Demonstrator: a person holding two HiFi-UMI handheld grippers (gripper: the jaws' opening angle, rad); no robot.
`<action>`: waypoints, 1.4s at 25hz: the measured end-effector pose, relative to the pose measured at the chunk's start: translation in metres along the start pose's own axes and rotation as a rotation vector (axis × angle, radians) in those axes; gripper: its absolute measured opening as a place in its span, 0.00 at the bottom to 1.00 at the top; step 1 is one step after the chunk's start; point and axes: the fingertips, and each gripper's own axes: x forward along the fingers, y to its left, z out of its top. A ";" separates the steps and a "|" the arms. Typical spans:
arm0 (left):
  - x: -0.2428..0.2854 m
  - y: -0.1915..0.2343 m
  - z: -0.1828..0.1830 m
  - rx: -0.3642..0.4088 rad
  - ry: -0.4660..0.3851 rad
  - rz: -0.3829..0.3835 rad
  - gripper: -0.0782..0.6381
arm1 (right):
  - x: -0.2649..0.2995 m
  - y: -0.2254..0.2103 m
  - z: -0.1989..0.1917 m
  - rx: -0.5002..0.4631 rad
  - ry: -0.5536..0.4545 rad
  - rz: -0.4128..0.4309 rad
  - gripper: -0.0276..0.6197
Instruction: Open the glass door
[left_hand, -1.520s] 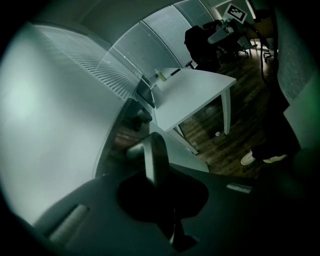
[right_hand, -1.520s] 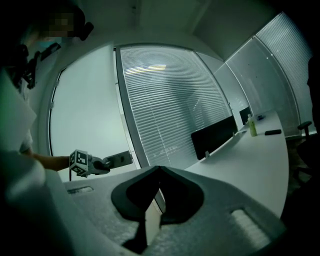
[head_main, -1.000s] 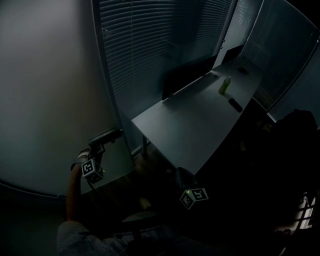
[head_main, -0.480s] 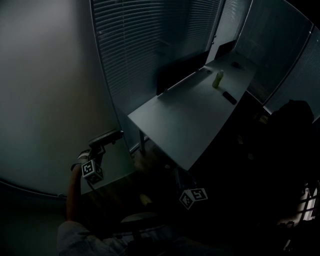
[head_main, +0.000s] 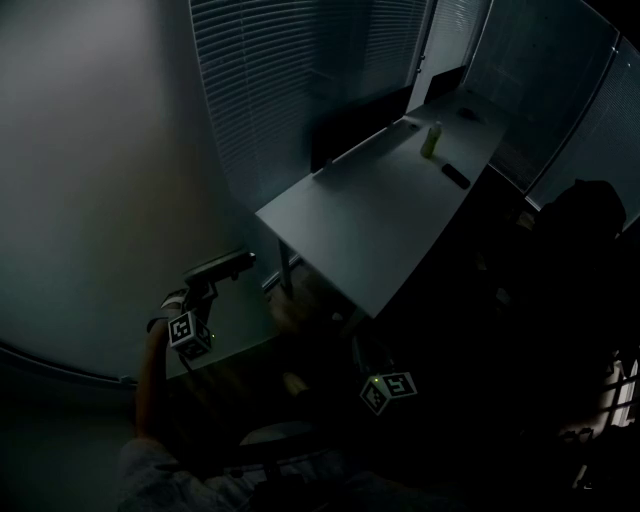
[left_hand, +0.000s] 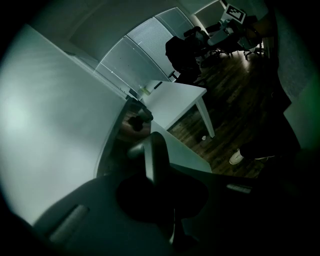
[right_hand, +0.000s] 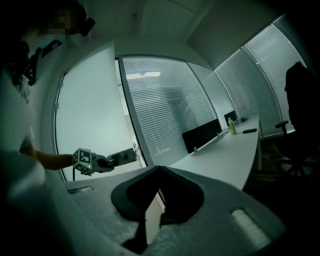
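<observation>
Head view first: left gripper (head_main: 205, 283) sits at about 8 o'clock, clamped across the handle (head_main: 236, 262), a grey bar lying against the frosted glass door (head_main: 90, 180) that fills the whole 9 o'clock side. Down at 6 o'clock the right gripper (head_main: 362, 355) hangs over dark floor (head_main: 300, 350), well apart from the door. A desk (head_main: 370, 220) runs out toward 1 o'clock with a greenish bottle (head_main: 431, 140) near its far end.

Left gripper view: jaws pinched on the handle (left_hand: 153, 155), which sticks up toward 12 from between them. The glass door (left_hand: 45, 115) is at 9 o'clock, the desk (left_hand: 172, 100) at 1.

Right gripper view: jaws only slightly parted, nothing between them. The left gripper (right_hand: 109, 161) shows at 8 o'clock, on the handle (right_hand: 124, 156) right at the edge of the glass door (right_hand: 90, 110).
</observation>
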 end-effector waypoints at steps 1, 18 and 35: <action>-0.002 -0.002 0.001 0.006 -0.004 0.001 0.11 | -0.003 0.003 -0.001 -0.002 -0.002 0.003 0.05; -0.036 -0.041 0.013 0.088 -0.009 0.024 0.11 | -0.087 0.022 -0.011 0.000 -0.037 -0.025 0.05; -0.076 -0.093 0.022 0.142 -0.050 0.004 0.12 | -0.126 0.040 -0.024 -0.008 -0.014 0.003 0.05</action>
